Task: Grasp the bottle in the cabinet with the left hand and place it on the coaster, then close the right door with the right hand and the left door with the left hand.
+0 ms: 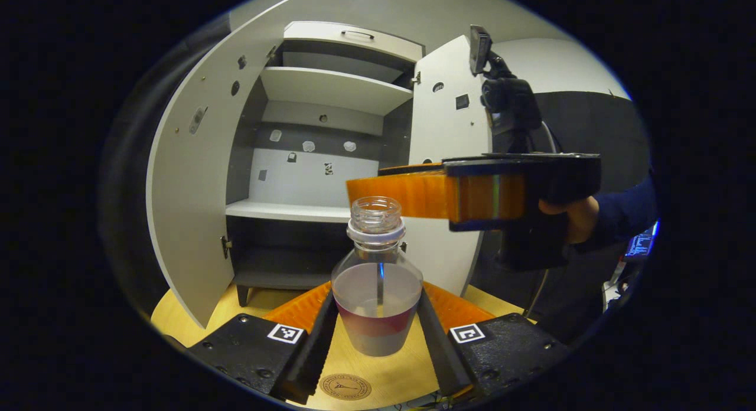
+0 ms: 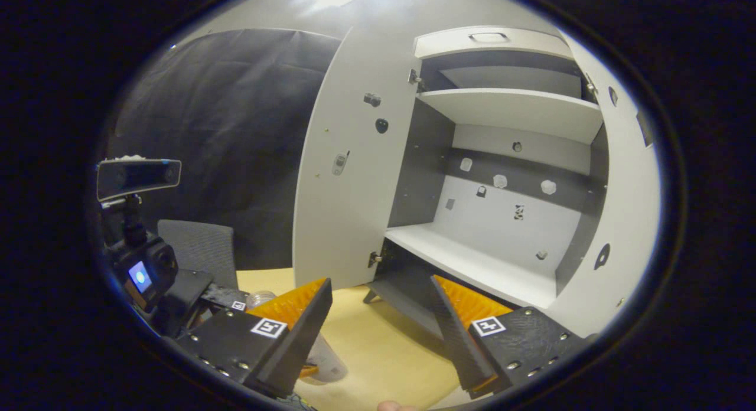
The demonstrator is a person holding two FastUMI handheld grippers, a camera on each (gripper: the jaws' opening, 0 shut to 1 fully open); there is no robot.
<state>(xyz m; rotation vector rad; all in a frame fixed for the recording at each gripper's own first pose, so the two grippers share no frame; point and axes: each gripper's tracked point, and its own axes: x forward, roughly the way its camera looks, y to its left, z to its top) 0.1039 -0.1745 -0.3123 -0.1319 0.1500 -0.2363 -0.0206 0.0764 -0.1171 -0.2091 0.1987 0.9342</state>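
Bottle (image 1: 377, 281), uncapped, sits upright betw left gripper (image 1: 378, 316) fingers, both pressing its sides, above wooden table (image 1: 384, 369); coaster (image 1: 345, 387) lies just below/front. Cabinet (image 1: 307, 163) behind, left door (image 1: 195, 180) & right door (image 1: 443, 163) both open. Right gripper (image 2: 378, 334) fingers spread apart, nothing betw them, facing cabinet shelves.

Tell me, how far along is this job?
Done: the bottle is out of the cabinet. In hand: the left gripper holds it above the table, short of the coaster. Left: setting it down, then closing both open doors; the right gripper is open.
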